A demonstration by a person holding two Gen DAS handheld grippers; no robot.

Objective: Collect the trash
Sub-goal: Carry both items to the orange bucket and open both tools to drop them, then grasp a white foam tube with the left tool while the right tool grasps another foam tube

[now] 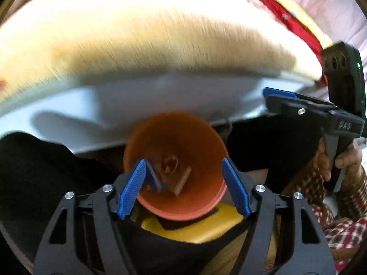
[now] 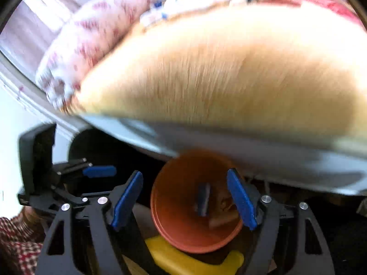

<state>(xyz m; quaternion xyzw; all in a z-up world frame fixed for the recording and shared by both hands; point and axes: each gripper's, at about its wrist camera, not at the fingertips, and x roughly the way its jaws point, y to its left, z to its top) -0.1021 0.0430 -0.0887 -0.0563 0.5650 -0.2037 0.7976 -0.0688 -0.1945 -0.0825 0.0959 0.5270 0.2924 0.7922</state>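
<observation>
Both my grippers, left (image 1: pixel 183 189) and right (image 2: pixel 184 200), hung fingers wide and empty above the orange bin (image 1: pixel 197 206), its mouth low and centre in each frame.

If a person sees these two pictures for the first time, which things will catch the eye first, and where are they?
First comes the orange bin, low in the middle of both views, with a few pieces of trash lying at its bottom. Above it stands the left gripper with its blue pads wide open and empty, and the right gripper likewise. The broad blurred tan surface fills the upper half.
</observation>
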